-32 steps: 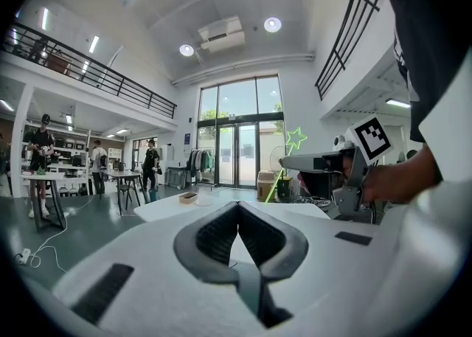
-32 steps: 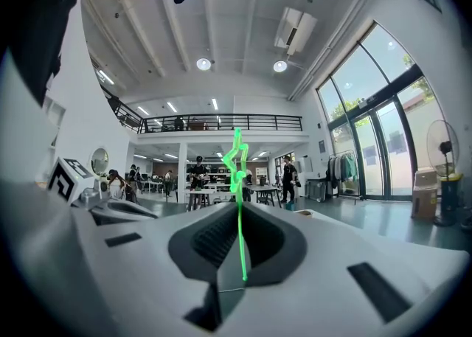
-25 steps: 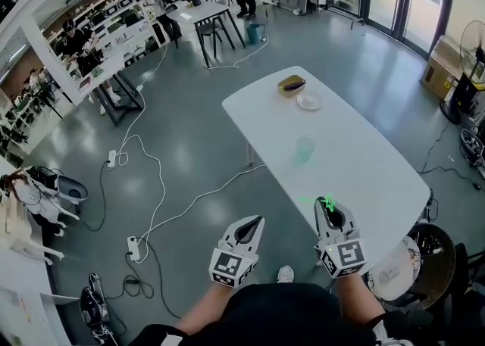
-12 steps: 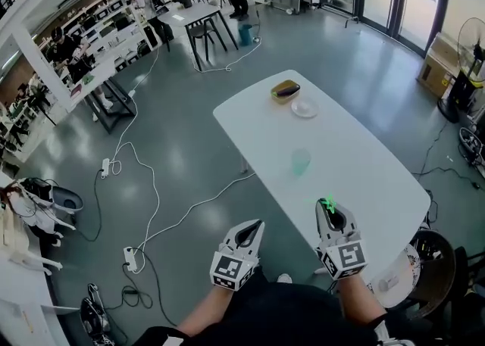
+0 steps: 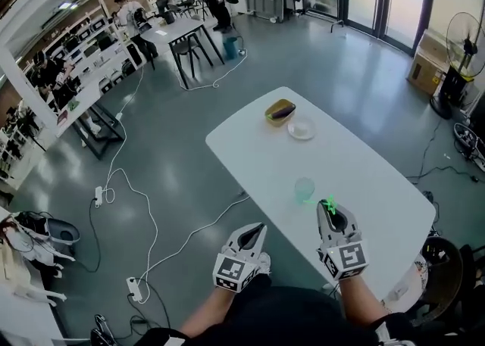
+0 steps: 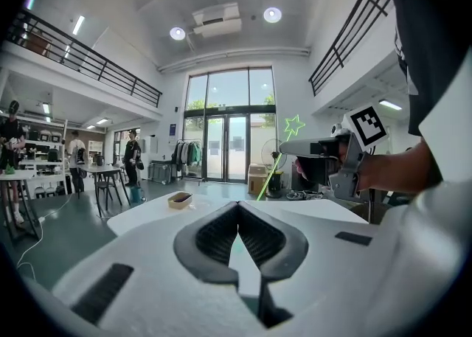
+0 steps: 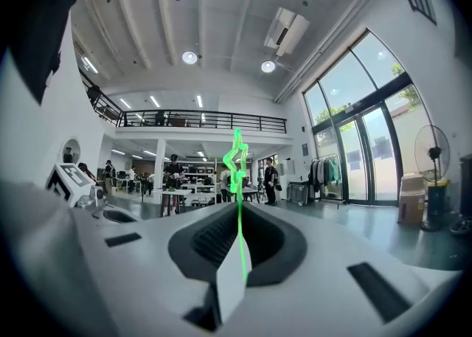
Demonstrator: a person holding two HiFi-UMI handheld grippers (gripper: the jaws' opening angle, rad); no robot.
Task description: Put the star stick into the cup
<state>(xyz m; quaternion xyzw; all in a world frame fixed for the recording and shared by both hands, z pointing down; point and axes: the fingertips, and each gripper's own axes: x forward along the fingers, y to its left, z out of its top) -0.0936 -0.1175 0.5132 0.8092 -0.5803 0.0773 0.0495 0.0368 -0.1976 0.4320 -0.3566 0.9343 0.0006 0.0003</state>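
A translucent green cup [image 5: 304, 189] stands upright near the close end of the white table [image 5: 356, 163]. My right gripper [image 5: 332, 211] hovers just right of and nearer than the cup, shut on the thin green star stick [image 5: 329, 204]. In the right gripper view the stick [image 7: 238, 181] rises upright from between the jaws, star at the top. My left gripper [image 5: 252, 232] hangs shut and empty beyond the table's left edge, over the floor. The left gripper view shows its jaws [image 6: 237, 216] together, and the star stick [image 6: 293, 126] in the right gripper [image 6: 318, 147].
A yellow dish [image 5: 280, 111] and a small white plate [image 5: 301, 128] sit at the table's far end. Cables and a power strip [image 5: 135, 288] lie on the floor to the left. Desks and people fill the far left; a fan [image 5: 462, 38] stands at right.
The view has shifted toward the table: the cup now lies much closer to my right gripper. Both grippers keep their grip states, the stick still held upright.
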